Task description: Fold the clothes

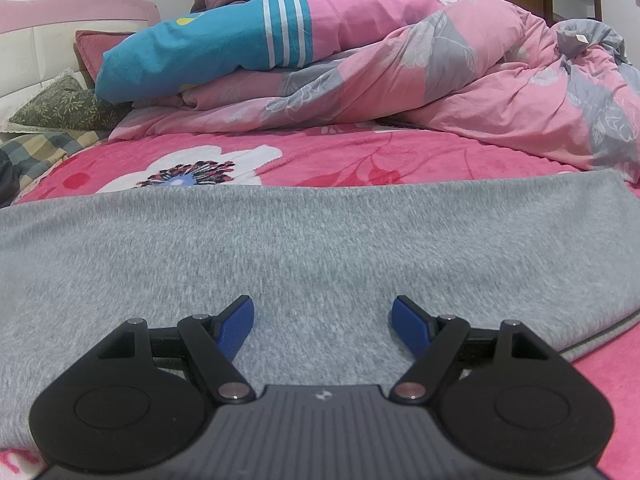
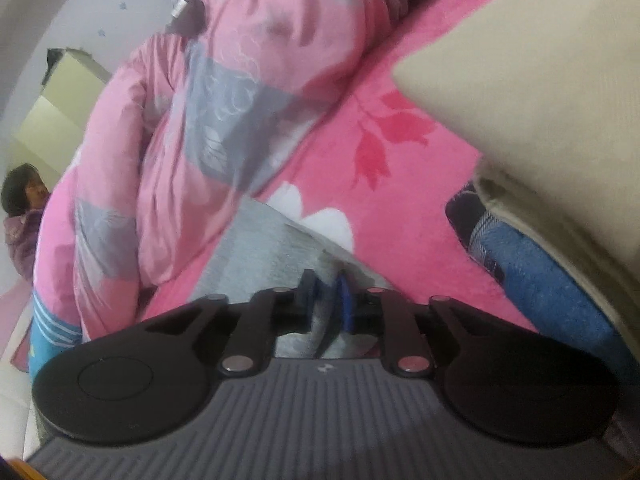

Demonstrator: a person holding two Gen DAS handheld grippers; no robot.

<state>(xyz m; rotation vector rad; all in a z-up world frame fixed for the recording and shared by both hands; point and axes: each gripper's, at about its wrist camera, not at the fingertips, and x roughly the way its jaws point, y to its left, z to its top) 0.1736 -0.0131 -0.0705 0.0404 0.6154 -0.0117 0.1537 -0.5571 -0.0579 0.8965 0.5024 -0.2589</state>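
Presently, the left gripper (image 1: 323, 322) is hovering with its jaws released wide and empty over the grey garment (image 1: 280, 248), which is lying flat on the near part of the pink floral bedspread (image 1: 320, 160). The right gripper (image 2: 325, 300) is holding its jaws narrowly parted around a grey fabric edge, probably letting it go; the bunched duvet (image 1: 460, 80) is lying farther back, clear of the folding area.

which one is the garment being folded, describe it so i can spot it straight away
Start at the bed's pink floral blanket. In front of the rumpled pink and grey duvet lies the grey garment, spread flat. It is the only plain heathered grey piece, with no print.
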